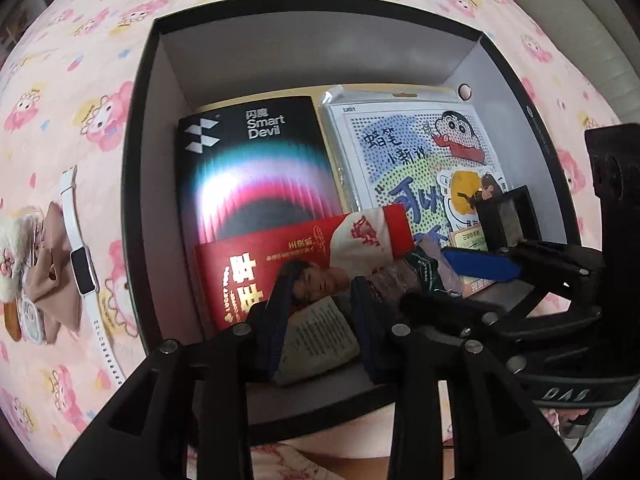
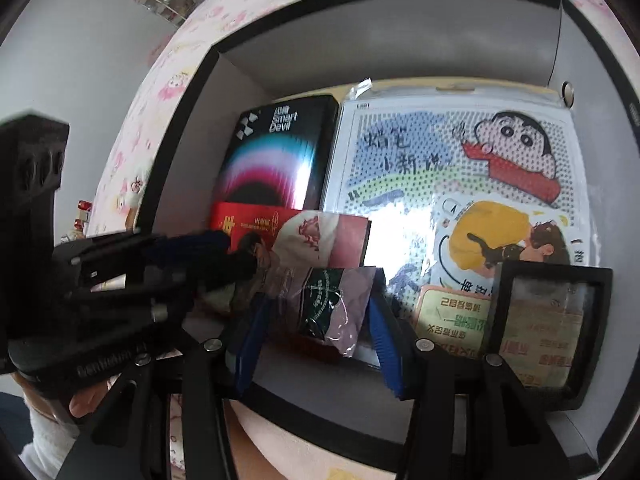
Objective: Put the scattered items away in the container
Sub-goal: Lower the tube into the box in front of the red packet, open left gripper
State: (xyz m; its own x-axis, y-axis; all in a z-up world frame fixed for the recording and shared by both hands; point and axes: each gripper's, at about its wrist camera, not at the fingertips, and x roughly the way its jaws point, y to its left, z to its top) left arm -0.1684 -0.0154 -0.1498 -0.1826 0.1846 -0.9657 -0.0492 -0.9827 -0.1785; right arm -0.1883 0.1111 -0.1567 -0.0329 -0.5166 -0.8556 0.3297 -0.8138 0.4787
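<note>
While both grippers reach into it, the container [image 1: 144,184] reads as a black-rimmed cardboard box with pale grey inner walls, set on a pink cartoon-print cloth [image 1: 80,80].

Contents, far end: a black Smart Devil box [image 1: 256,172] with a glowing teal-to-red arc, lying flat at left; just beside it at right, a clear-sleeved cartoon bead sheet [image 1: 412,148] showing a thick-browed boy and Chinese lettering, with a yellow round sticker [image 2: 496,240] lying on its lower part.

Contents, near end: a red booklet [image 1: 304,248] bearing a face and gold characters, overlapping the Smart Devil box; a small black square frame [image 2: 548,328] with a reflective pane at far right, over an orange-edged card [image 2: 452,320].

Left gripper [image 1: 320,320]: blue-padded fingers moderately spread, with a small printed paper packet [image 1: 320,332] between them; whether the pads actually press it cannot be told from this angle.

Right gripper [image 2: 320,320]: fingers wide apart, straddling a crinkled clear-and-green plastic pouch [image 2: 328,304] without visibly clamping it.

Outside the box, on the cloth at left: a white smartwatch [image 1: 82,264] with a dark rectangular face, strap laid out straight, just beside a tan fabric bow [image 1: 48,276] and a fluffy white charm [image 1: 10,256].
</note>
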